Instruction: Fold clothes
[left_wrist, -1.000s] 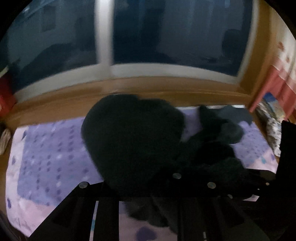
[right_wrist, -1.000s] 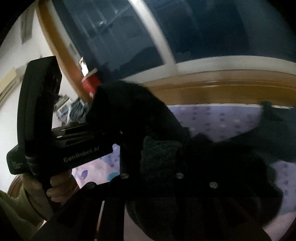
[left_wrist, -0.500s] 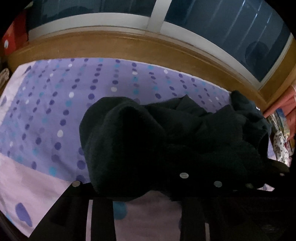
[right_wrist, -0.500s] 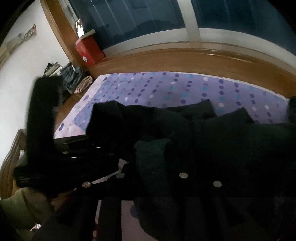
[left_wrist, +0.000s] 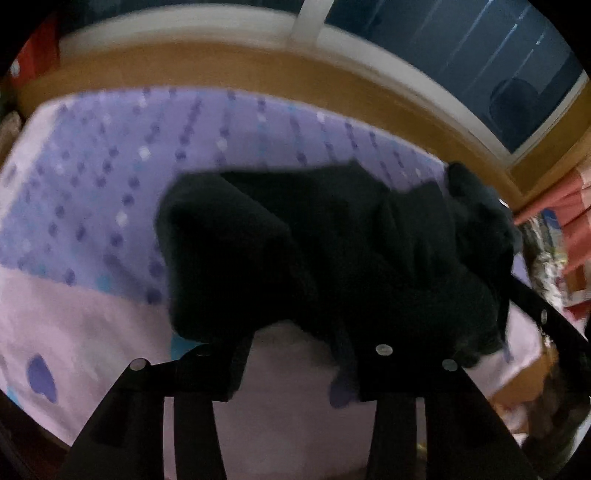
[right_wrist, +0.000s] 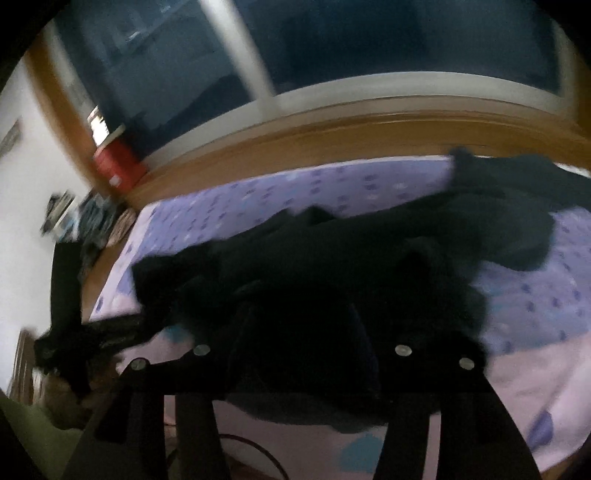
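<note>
The left gripper (left_wrist: 295, 354), jaws opening, hangs over a black garment (left_wrist: 332, 251) heaped on the purple dotted bedsheet (left_wrist: 92, 192); its folds blur into 1 dark mass. The right gripper (right_wrist: 299, 354) is opening too, cloth apparently lying loose between its 2 fingers.

Black fingers (left_wrist: 207, 373) w/ silver screws (left_wrist: 383, 349); green sleeve (right_wrist: 33, 435).
</note>
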